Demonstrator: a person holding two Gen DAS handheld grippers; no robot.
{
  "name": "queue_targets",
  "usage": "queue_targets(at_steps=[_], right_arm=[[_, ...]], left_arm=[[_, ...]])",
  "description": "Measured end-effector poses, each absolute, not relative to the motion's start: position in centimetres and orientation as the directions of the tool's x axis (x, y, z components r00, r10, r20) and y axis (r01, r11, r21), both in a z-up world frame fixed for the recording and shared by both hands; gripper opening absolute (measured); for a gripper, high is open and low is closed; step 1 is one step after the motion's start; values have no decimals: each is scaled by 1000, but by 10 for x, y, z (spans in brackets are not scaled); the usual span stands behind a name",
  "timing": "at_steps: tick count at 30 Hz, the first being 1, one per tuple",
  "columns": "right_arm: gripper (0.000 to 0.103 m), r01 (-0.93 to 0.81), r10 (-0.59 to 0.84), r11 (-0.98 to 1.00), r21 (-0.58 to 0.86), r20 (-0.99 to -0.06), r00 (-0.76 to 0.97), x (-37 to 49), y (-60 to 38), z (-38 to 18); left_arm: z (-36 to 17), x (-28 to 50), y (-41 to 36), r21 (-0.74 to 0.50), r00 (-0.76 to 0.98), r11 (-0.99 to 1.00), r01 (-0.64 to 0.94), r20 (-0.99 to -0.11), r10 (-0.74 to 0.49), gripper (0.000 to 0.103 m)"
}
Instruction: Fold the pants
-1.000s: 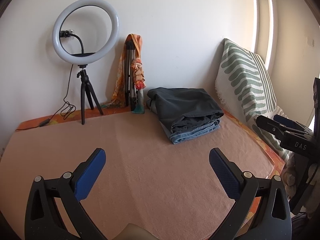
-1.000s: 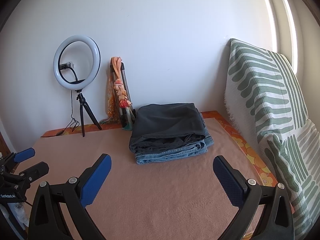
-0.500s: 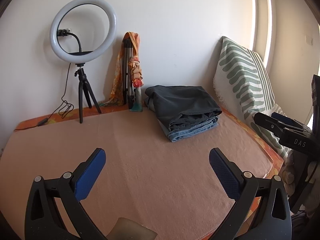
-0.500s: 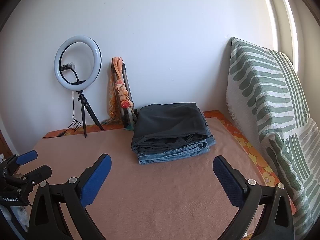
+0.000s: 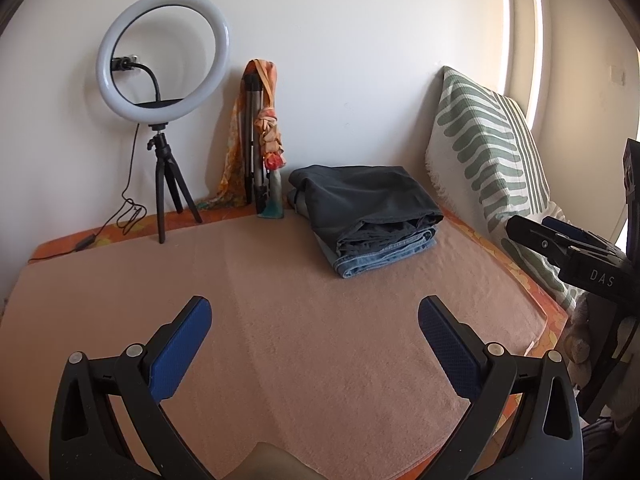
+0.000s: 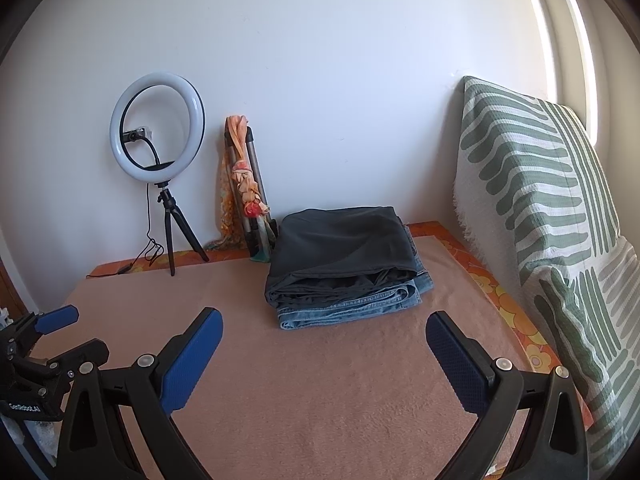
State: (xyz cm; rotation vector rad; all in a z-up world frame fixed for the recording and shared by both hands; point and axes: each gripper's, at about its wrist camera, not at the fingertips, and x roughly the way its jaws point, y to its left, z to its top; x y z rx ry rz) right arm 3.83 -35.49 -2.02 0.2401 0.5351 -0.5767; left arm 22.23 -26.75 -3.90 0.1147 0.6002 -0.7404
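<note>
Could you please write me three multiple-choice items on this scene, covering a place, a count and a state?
1. Where does the dark pair of pants lie?
A. on the folded jeans
B. on the striped cushion
C. under the ring light

2. How many folded garments are stacked on the blanket?
A. one
B. two
C. four

3. What state are the two grippers in?
A. both shut on cloth
B. one open, one shut
C. both open and empty

Answers: 1 A, the dark cloth sits directly on the denim. 2 B, one dark and one blue layer show. 3 C, the left gripper and right gripper each have fingers spread with only blanket between them.
</note>
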Motion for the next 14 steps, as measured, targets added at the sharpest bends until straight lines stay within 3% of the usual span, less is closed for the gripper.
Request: queue_targets(at_steps=[14], right_arm=[[103, 563, -439, 823, 75, -546, 714, 44, -352, -21]], left_arm=[[-39, 223, -265, -113, 586, 747, 655, -548, -597, 103]])
